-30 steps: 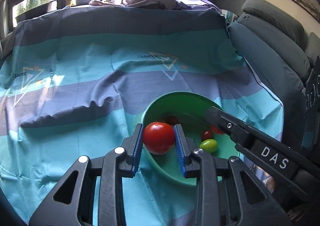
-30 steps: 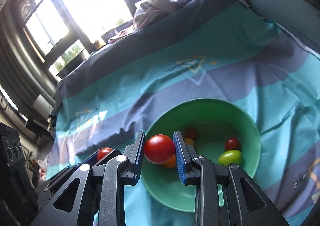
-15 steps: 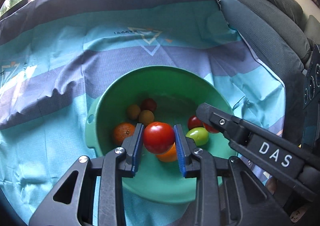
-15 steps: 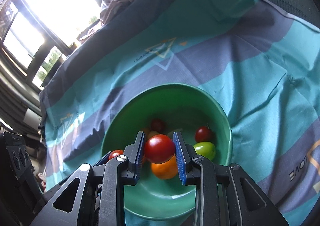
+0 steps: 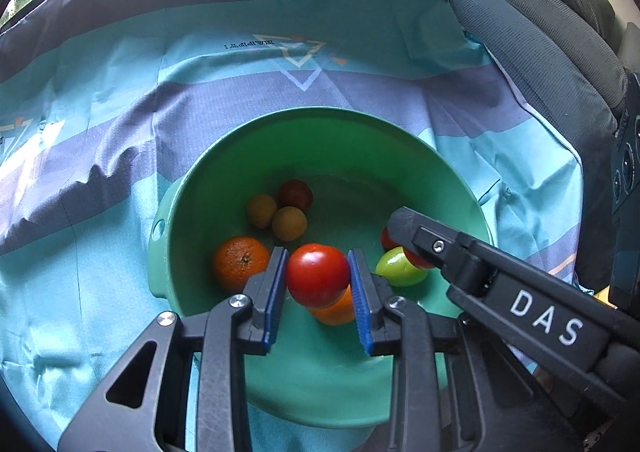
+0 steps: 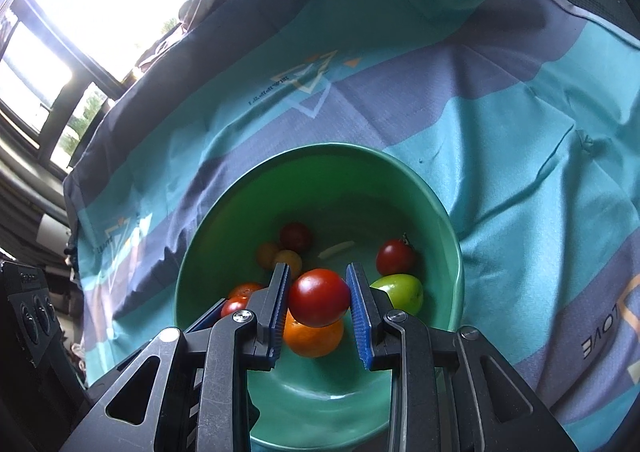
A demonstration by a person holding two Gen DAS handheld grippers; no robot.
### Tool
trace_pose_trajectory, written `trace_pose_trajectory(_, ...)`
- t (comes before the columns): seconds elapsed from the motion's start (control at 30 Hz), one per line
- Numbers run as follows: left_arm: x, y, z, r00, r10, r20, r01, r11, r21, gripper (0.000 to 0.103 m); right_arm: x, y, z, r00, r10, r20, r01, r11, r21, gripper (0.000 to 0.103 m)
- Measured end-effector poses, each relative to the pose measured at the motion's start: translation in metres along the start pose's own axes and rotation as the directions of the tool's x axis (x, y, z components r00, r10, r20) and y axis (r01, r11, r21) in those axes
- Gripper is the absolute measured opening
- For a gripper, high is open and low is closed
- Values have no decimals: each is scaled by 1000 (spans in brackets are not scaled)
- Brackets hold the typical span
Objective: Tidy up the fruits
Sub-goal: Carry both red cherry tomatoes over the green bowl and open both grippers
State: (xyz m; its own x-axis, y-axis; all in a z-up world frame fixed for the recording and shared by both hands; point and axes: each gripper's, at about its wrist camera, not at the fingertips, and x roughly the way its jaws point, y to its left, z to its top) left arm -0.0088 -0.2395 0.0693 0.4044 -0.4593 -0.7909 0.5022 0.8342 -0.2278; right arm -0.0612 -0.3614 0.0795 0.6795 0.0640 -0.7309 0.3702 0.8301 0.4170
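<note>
Both tongs (image 5: pixel 318 284) (image 6: pixel 319 302) pinch round red tomatoes (image 5: pixel 317 275) (image 6: pixel 319 297) above bowl (image 5: pixel 344 128)

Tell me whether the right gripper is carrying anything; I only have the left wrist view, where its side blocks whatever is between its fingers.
Observer: Yes, the right gripper is shut on a red tomato, held over the green bowl.
Operator: What lies behind it, on the side my view mostly hides?
Observer: A smaller dark tomato with a bit of stem lies in the bowl, just beyond the green fruit.
</note>
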Motion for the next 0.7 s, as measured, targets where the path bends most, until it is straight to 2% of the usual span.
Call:
trace_pose_trajectory(0.17, 0, 0, 0, 1000, 0, -3, 0, 1000, -4, 32, 0, -3, 1, 1000, -17, -2, 17, 1000, 9, 31)
trace_pose_trajectory(0.23, -3, -1, 0, 1000, 8, 2, -8, 1000, 4, 39, -1, -3, 1, 1000, -21, 1, 21, 1000, 10, 31)
trace_pose_trajectory(0.3, -9, -1, 0, 1000, -1, 17, 1, 1000, 5, 55, -4, -2, 2, 999, -29, 15, 29, 1000, 6, 31)
trace_pose_trajectory(0.37, -17, -1, 1, 999, -3, 32, 3, 1000, 10, 62, -8, 0, 2, 999, -28, 37, 28, 1000, 0, 31)
trace_pose_trajectory(0.43, -27, -3, 1, 999, 6, 51, -7, 1000, 22, 64, -13, 1, 2, 998, -9, 57, 10, 1000, -3, 33)
trace_pose_trajectory(0.53, -43, -5, 1, 996, 14, 90, -18, 999, 41, 70, -24, 3, 2, 995, 4, 96, -4, 1000, -5, 44)
trace_pose_trajectory(0.7, -65, -5, -2, 990, 25, 141, -32, 998, 53, 74, -42, 10, 1, 988, 25, 153, -22, 1000, -22, 46)
